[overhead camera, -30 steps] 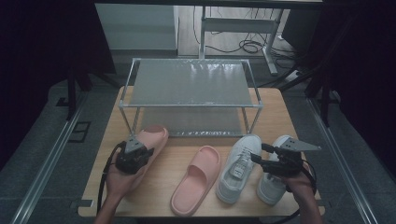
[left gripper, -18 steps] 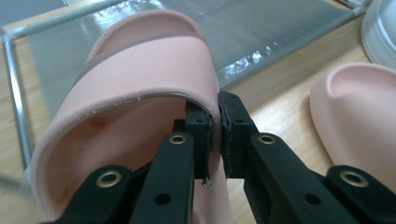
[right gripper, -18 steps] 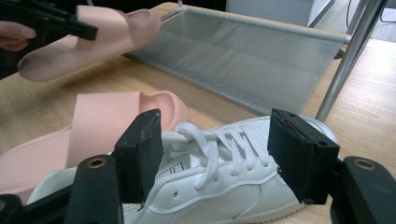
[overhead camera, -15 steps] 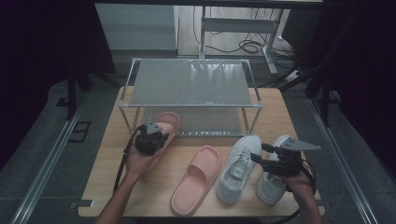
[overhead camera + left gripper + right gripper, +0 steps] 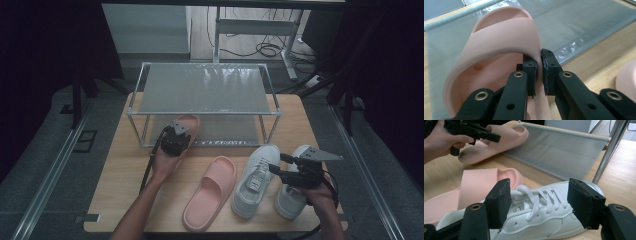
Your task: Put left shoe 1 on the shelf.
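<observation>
Wooden table (image 5: 120,190), metal rack (image 5: 205,90) at back. Left gripper (image 5: 539,72) pinching pink slipper (image 5: 499,42) at rack's low shelf. Right gripper (image 5: 539,202) wide open over white sneaker (image 5: 536,220), second slipper (image 5: 207,192) beside.

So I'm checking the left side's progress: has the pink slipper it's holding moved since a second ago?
Yes. The pink slipper, clamped in the left gripper, has slid right and forward; its toe now lies on the shoe rack's lower shelf.
</observation>
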`<state>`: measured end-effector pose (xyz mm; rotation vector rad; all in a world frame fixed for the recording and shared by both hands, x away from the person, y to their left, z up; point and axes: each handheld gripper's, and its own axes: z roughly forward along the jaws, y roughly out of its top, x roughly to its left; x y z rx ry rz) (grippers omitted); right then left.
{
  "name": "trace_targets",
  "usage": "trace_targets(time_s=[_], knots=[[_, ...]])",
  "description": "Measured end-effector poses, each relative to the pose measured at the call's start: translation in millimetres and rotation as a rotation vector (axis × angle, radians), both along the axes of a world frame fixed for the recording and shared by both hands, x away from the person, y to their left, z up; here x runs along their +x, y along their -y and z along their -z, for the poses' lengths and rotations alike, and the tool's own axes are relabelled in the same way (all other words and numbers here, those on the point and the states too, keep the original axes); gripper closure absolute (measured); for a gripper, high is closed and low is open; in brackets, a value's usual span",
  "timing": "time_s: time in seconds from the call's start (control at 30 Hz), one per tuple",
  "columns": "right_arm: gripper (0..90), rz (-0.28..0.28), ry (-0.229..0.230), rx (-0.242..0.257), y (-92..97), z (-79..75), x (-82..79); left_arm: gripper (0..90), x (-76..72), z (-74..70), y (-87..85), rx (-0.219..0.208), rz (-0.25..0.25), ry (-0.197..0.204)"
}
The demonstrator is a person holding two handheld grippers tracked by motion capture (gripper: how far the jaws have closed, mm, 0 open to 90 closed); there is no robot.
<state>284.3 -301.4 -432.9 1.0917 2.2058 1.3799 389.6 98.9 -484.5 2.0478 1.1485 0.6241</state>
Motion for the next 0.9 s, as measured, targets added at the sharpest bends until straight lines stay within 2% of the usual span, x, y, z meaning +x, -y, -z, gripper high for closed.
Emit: trace_targets(time_s=[0.1, 0.13, 0.23, 0.27, 0.3, 0.33, 0.37, 0.4, 0.5, 0.53, 0.57, 0.6, 0.63, 0.7, 0.73, 0.87, 0.9], knots=[[35.4, 0.002, 0.000, 0.003, -0.8, 0.6, 0.3, 81.9, 2.7, 2.2, 1.6, -0.002, -0.005, -0.005], [35.4, 0.001, 0.000, 0.001, -0.8, 0.7, 0.4, 79.9, 5.1, 4.8, 2.8, 0.010, -0.006, -0.010], [35.4, 0.003, 0.000, 0.003, -0.6, 0.6, 0.3, 76.0, 5.6, 7.1, 3.1, 0.006, -0.008, -0.015], [35.4, 0.002, 0.000, 0.001, 0.1, 0.3, 0.0, 65.6, 3.1, 5.5, 2.1, 0.005, -0.013, -0.008], [35.4, 0.002, 0.000, 0.001, 0.1, 0.3, 0.0, 59.9, 3.1, 5.5, 2.1, 0.005, -0.013, -0.008], [35.4, 0.002, -0.002, 0.001, 0.6, 0.1, -0.3, 59.9, 0.8, 3.9, 1.3, -0.001, -0.012, -0.008], [35.4, 0.004, 0.000, 0.004, 0.8, 0.1, -0.6, 52.1, -1.7, 1.7, 0.3, 0.001, -0.009, -0.010], [35.4, 0.004, 0.001, 0.003, 0.9, 0.0, -0.7, 50.2, -9.4, -2.1, -2.8, -0.001, -0.001, 0.002], [35.4, 0.004, 0.002, 0.003, 0.8, -0.2, -1.2, 48.3, -18.1, -4.7, -7.1, -0.001, 0.012, -0.004], [35.4, 0.003, 0.004, 0.001, 0.7, -0.5, -1.5, 47.4, -26.8, -6.3, -12.7, -0.015, 0.011, -0.009], [35.4, 0.003, 0.004, 0.001, 0.7, -0.5, -1.5, 47.9, -26.8, -6.3, -12.7, -0.015, 0.011, -0.009], [35.4, 0.002, 0.003, -0.001, 0.4, -0.6, -1.6, 49.1, -35.7, -7.5, -19.9, -0.033, 0.013, -0.010], [35.4, 0.002, 0.003, -0.001, 0.4, -0.6, -1.6, 51.3, -35.7, -7.5, -19.9, -0.033, 0.013, -0.010], [35.4, 0.001, 0.003, -0.001, -0.2, -0.4, -1.4, 53.6, -44.8, -8.3, -27.2, -0.045, 0.013, -0.009], [35.4, 0.001, -0.001, -0.001, -0.9, 0.1, -1.2, 59.1, -53.5, -8.7, -34.3, -0.057, 0.021, -0.015], [35.4, -0.001, -0.001, -0.005, -1.3, 0.7, -0.6, 73.6, -64.4, -8.5, -44.8, -0.055, 0.025, -0.018], [35.4, -0.001, -0.001, -0.005, -1.3, 0.7, -0.6, 73.6, -67.5, -8.3, -48.2, -0.060, 0.028, -0.020]])
